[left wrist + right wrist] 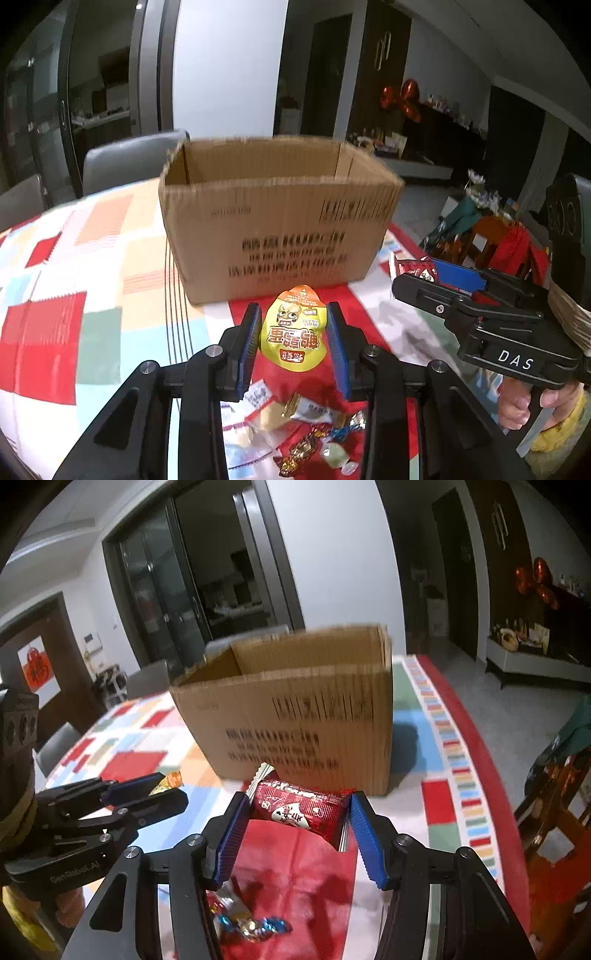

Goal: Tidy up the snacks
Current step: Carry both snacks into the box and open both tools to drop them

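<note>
An open cardboard box (280, 218) stands on the patchwork tablecloth; it also shows in the right wrist view (295, 716). My left gripper (292, 332) is shut on a yellow-orange snack packet (293, 334), held above the table in front of the box. My right gripper (299, 812) is shut on a red snack packet (301, 808), also in front of the box. The right gripper shows in the left wrist view (417, 277) at the right, and the left gripper shows in the right wrist view (162, 790) at the left.
Several loose wrapped candies (314, 424) lie on the red cloth patch below my grippers; some show in the right wrist view (251, 923). Grey chairs (125, 162) stand behind the table. The table edge (491, 775) runs at the right, with wooden furniture (554, 805) beyond.
</note>
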The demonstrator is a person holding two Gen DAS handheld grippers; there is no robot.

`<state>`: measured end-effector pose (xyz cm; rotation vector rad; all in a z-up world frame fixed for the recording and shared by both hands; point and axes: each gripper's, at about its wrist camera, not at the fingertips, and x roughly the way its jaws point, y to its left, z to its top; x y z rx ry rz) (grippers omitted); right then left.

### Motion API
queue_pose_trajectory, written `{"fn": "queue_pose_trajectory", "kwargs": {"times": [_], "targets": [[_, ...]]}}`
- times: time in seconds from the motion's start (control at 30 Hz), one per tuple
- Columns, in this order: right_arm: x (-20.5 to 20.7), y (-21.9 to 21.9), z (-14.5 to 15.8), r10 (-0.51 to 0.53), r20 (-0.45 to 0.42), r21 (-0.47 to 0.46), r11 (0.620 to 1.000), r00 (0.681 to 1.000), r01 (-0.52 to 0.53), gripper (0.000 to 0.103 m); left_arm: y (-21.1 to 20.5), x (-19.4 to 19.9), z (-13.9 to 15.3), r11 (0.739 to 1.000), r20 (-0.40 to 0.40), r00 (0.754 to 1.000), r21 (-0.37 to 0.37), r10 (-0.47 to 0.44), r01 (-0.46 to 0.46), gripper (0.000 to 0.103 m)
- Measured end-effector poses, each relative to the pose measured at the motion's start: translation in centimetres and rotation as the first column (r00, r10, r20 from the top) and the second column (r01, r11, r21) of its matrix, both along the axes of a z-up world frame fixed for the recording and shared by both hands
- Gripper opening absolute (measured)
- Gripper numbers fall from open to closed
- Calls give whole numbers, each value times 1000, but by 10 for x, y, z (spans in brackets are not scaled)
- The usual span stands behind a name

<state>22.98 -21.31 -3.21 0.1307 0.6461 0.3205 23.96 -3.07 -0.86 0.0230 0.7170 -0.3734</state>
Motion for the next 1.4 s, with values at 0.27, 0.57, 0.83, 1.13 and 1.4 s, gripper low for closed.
{"fn": "queue_pose_trajectory", "kwargs": {"times": [0.27,0.57,0.83,1.13,1.4], "targets": [[5,-5,42,-22,106,51,999,994,17,57,1,3,36,1000,89,996,-13,0,1,35],[22,1,79,-32,200,61,998,979,21,57,8,27,70,999,164,986,-44,21,-14,35],[51,9,88,0,201,42,999,980,-8,57,13,61,84,997,171,984,-65,42,-31,35],[92,12,80,25,139,10,1000,990,-27,57,9,101,75,998,129,991,-67,29,-20,35],[120,16,71,-1,104,-39,999,995,5,63,9,132,67,997,118,990,-27,77,-74,65]]}}
